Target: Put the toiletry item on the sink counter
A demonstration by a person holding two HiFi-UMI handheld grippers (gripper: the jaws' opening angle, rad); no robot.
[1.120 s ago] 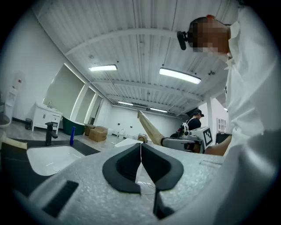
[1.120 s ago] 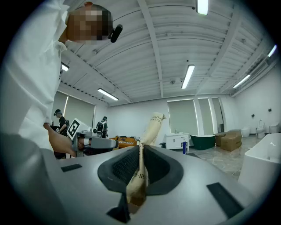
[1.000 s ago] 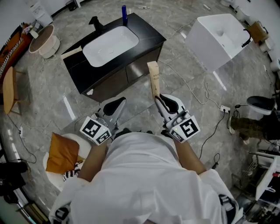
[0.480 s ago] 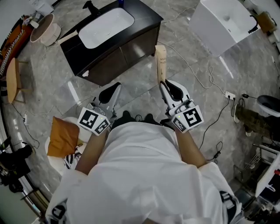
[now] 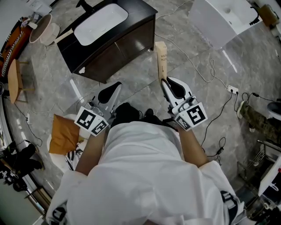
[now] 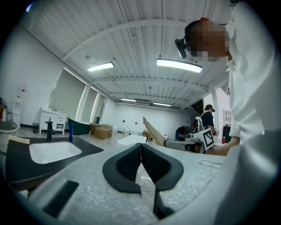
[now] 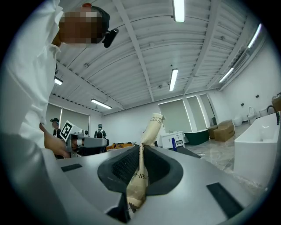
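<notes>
My right gripper [image 5: 165,80] is shut on a long tan toiletry packet [image 5: 161,58] with dark print, which sticks out ahead of the jaws toward the vanity. In the right gripper view the toiletry packet [image 7: 145,145] is pinched between the black pads and rises past my right gripper [image 7: 139,148]. My left gripper [image 5: 116,86] is shut with nothing in it, and in its own view my left gripper [image 6: 140,145] shows its pads pressed together. The black sink counter [image 5: 139,11] with a white basin [image 5: 100,17] stands at the top of the head view, well ahead of both grippers.
A white bathtub [image 5: 219,15] stands at the upper right. Cables [image 5: 210,74] trail over the grey marble floor. A round stool with an orange cushion [image 5: 61,134] sits at the left, a wooden chair [image 5: 13,79] farther left. A blue bottle [image 6: 71,132] and a black tap [image 6: 49,128] stand on the counter.
The vanity has slid up and left in the head view, its blue bottle now out of frame. Both grippers have kept their pose, the right one still holding the packet.
</notes>
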